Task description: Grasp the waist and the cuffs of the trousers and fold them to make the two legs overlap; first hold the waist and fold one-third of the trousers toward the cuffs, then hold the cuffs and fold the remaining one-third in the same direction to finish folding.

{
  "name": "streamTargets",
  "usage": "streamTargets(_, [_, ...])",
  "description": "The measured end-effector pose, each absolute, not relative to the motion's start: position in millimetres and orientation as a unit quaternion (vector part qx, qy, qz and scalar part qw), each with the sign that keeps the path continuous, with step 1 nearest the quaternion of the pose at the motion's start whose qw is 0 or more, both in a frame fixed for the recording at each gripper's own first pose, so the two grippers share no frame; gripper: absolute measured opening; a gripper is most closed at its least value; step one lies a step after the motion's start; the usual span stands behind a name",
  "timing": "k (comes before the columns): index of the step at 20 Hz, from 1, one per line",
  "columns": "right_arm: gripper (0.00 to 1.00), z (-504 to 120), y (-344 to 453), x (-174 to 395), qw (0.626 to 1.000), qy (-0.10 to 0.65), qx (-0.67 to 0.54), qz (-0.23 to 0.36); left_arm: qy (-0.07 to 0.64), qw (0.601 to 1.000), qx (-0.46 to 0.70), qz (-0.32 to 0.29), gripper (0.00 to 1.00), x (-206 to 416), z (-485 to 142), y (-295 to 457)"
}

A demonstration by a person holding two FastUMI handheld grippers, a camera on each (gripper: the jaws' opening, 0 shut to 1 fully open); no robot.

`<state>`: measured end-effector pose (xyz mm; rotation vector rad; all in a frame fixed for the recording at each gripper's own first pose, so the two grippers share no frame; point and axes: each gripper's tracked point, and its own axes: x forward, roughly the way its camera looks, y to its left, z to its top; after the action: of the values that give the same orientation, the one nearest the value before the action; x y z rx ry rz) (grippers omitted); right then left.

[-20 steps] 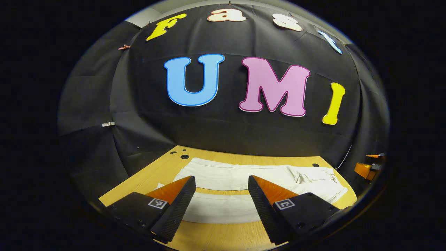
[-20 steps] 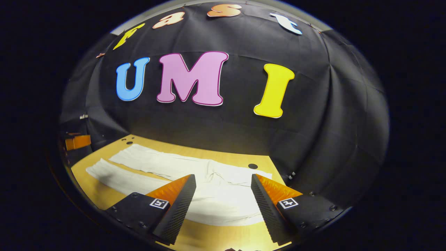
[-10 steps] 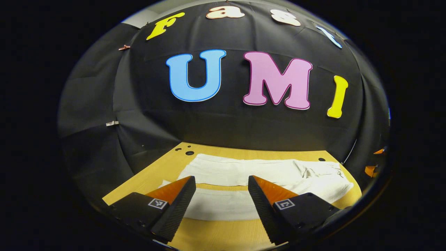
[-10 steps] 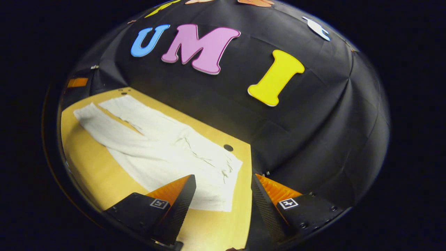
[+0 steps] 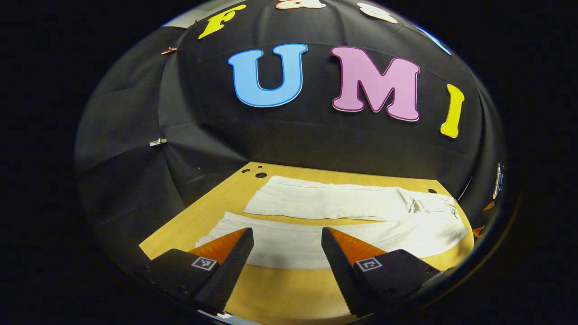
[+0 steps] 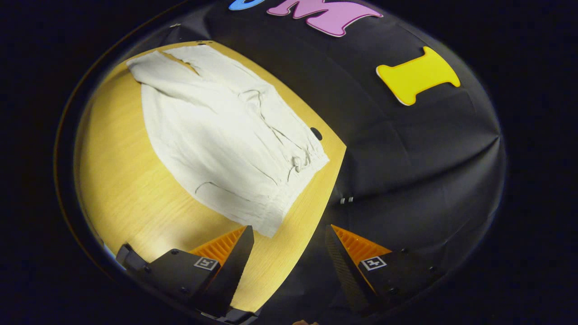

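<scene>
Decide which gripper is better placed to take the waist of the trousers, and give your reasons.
Right. The right gripper is open with the waist of the trousers just ahead of its fingers. The left gripper, also open, faces the legs instead.

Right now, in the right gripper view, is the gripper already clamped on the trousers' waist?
No: the right gripper is open above the table, apart from the trousers.

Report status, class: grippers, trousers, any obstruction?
Left gripper open, empty. Right gripper open at waist corner. White trousers flat on table, legs apart, unfolded. No obstruction seen.
</scene>
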<state>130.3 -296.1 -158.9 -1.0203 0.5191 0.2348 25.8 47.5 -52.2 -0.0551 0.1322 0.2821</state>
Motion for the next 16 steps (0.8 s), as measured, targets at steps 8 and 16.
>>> streamTargets(8, [0.98, -207, -304, 153, 0.715, 0.261, -0.626, 0.17, 0.094, 0.975, -0.048, 0.195, 0.96, -5, -77, 76])
streamTargets(16, [0.92, -214, -275, 186, 0.648, 0.227, -0.701, 0.195, 0.105, 0.971, -0.054, 0.206, 0.96, -10, -84, 98])
